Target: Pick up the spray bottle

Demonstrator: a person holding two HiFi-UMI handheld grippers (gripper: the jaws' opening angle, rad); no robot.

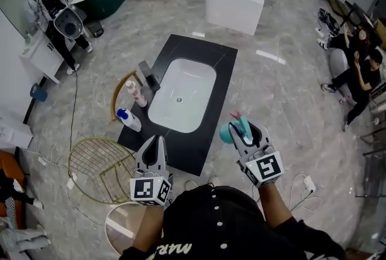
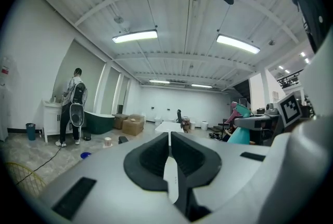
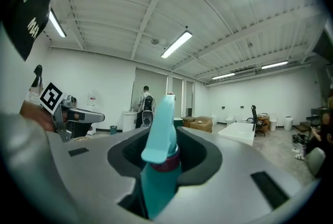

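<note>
The teal spray bottle (image 1: 230, 131) with a dark red collar is held up in the air by my right gripper (image 1: 244, 130), to the right of the black countertop (image 1: 208, 53). In the right gripper view the bottle (image 3: 158, 166) stands upright between the jaws of the right gripper (image 3: 165, 137), which is shut on its neck. My left gripper (image 1: 157, 143) hovers over the near edge of the countertop. In its own view the left gripper (image 2: 169, 137) has its jaws together with nothing between them.
A white sink basin (image 1: 181, 96) is set in the countertop, with a black faucet (image 1: 148, 76), a white bottle with a blue cap (image 1: 128, 119) and a small pink bottle (image 1: 138, 95) at its left. A gold wire basket (image 1: 99, 168) lies on the floor. People stand at the far left and right.
</note>
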